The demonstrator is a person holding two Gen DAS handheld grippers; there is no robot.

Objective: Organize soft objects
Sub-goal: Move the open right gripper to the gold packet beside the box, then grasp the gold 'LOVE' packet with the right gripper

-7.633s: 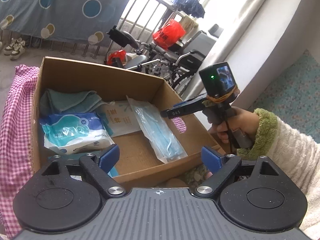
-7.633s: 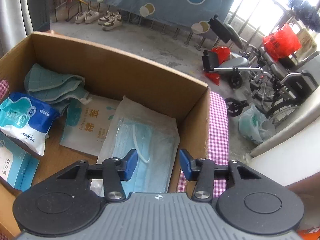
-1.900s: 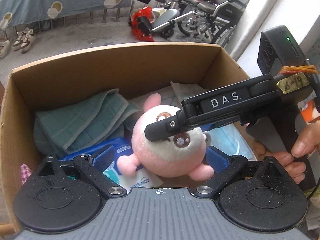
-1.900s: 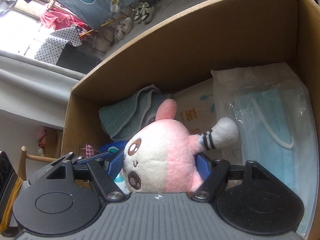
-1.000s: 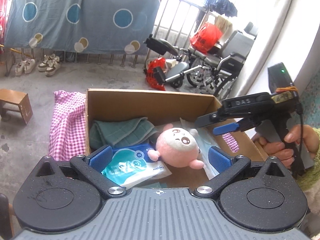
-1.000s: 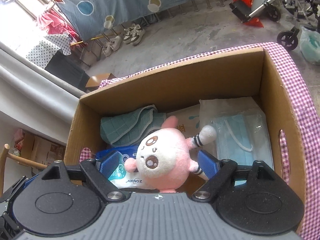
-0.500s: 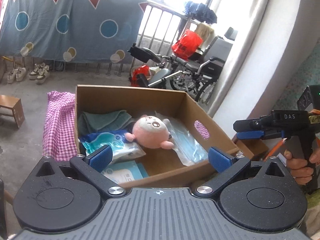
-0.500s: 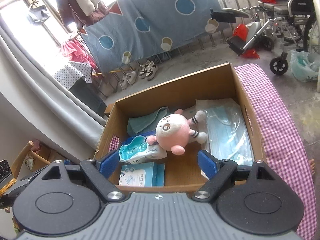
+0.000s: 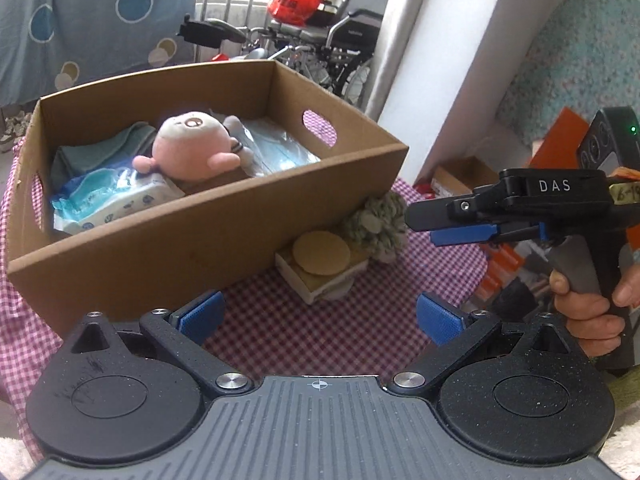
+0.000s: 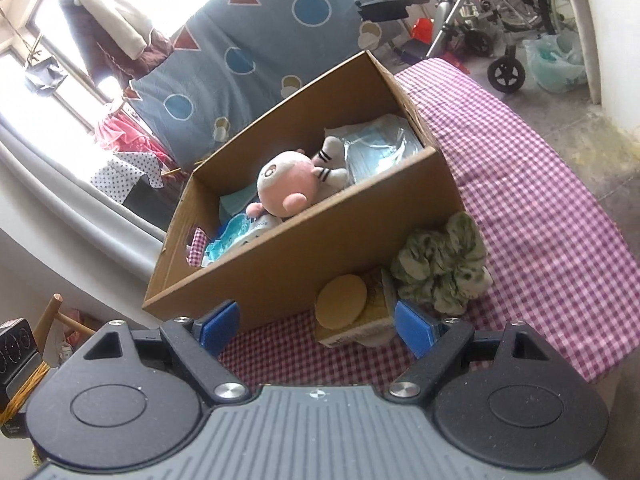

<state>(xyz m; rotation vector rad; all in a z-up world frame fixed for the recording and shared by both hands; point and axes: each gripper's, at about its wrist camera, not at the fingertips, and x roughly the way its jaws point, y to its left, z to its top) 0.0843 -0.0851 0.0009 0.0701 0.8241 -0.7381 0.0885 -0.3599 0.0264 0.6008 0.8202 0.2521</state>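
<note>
Both of my grippers are empty with jaws wide apart: the left gripper (image 9: 318,316) hangs over the checked tabletop (image 9: 304,328), and the right gripper (image 10: 316,330) faces the round sponge (image 10: 341,295) on its pack, just outside the cardboard box (image 10: 304,248). The green scrunchie (image 10: 442,266) sits beside it, touching the box. Both look light and squashy; I'd pinch the scrunchie across its ruffled bulk. The pink plush toy (image 9: 188,150) lies in the box.
</note>
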